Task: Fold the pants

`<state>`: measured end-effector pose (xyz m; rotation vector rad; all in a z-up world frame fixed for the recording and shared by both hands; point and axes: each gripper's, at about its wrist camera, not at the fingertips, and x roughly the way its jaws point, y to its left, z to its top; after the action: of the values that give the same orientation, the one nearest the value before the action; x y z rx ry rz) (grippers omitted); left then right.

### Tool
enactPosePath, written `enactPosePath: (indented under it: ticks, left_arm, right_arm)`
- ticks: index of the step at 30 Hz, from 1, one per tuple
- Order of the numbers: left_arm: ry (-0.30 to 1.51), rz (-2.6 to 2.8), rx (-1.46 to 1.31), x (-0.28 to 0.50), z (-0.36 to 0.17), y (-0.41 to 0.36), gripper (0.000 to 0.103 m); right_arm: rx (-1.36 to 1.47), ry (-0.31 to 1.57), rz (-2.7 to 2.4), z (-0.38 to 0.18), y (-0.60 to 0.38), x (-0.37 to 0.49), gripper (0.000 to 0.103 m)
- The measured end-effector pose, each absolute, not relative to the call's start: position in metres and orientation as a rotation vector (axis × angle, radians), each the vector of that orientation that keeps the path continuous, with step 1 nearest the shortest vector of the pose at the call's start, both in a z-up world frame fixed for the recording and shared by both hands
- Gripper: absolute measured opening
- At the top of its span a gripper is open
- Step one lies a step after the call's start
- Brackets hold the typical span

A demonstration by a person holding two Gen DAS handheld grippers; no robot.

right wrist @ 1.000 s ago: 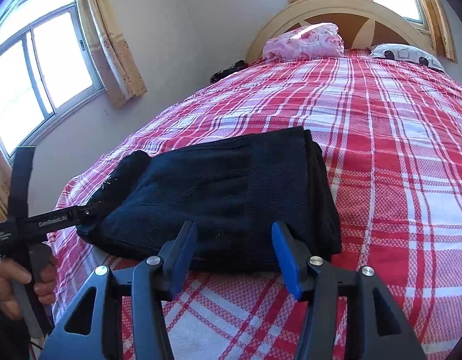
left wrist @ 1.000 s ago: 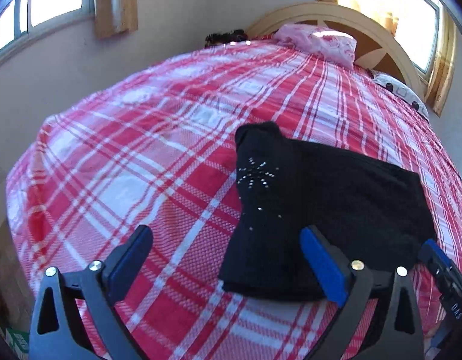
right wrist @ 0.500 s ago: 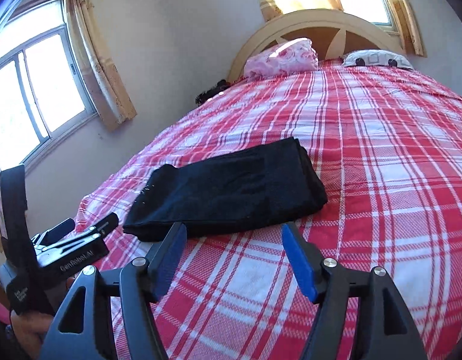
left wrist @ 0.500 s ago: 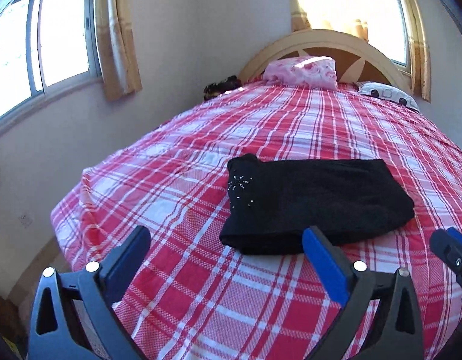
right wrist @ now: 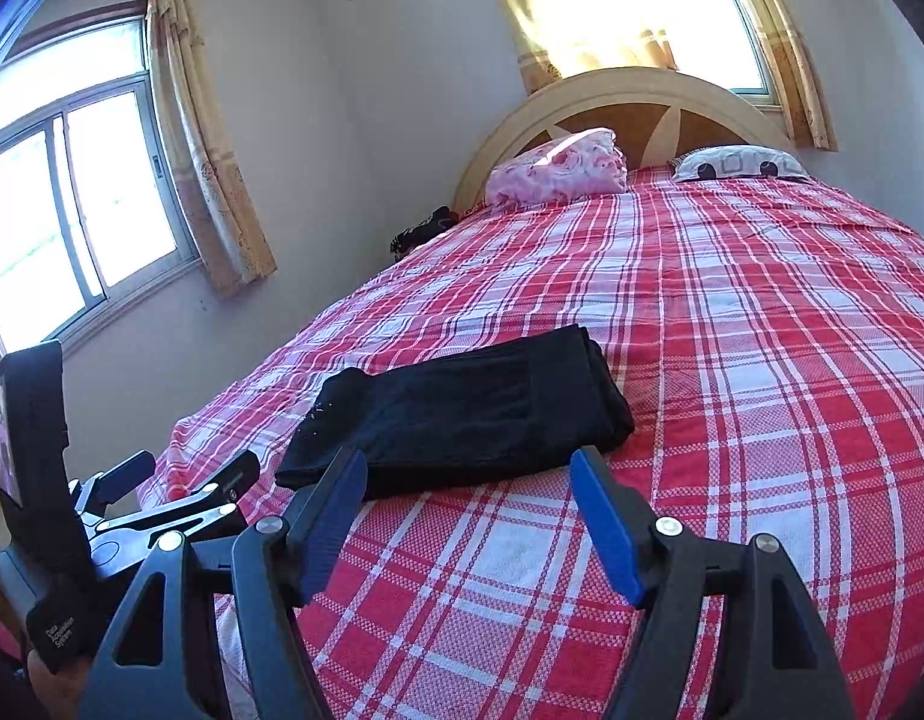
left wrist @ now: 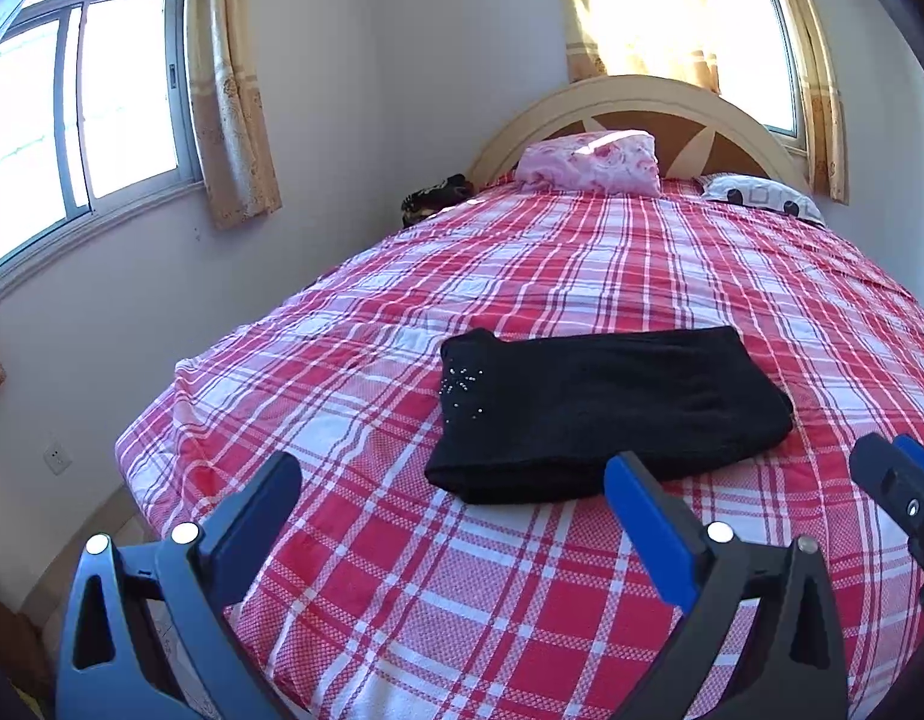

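Black pants [left wrist: 606, 408] lie folded into a flat rectangle on the red plaid bedspread [left wrist: 522, 276], with small silver studs near their left end. They also show in the right wrist view [right wrist: 468, 414]. My left gripper [left wrist: 456, 492] is open and empty, held back above the bed's foot, short of the pants. My right gripper [right wrist: 468, 492] is open and empty, also short of the pants. The left gripper's body shows at the lower left of the right wrist view [right wrist: 180, 498]. The right gripper's tip shows at the right edge of the left wrist view [left wrist: 900, 474].
A pink pillow [left wrist: 588, 162] and a patterned white pillow [left wrist: 762, 195] lie at the curved wooden headboard [left wrist: 636, 102]. A dark item [left wrist: 432, 198] sits at the bed's far left corner. Curtained windows [left wrist: 84, 102] are on the left wall and behind the headboard.
Both grippers have pulled back and risen away from the pants, which now look smaller and farther off. The pants lie as before, untouched.
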<state>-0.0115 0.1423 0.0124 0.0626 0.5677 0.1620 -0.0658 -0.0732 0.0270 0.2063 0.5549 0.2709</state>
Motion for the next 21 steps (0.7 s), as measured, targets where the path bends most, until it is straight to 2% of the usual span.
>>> enactPosePath:
  ticks: [21]
  left_arm:
    - [0.605,0.154,0.072,-0.0086,0.0046,0.1362,0.103]
  right_arm:
    - [0.234,0.565,0.253,0.0242,-0.0776,-0.0644,0.072]
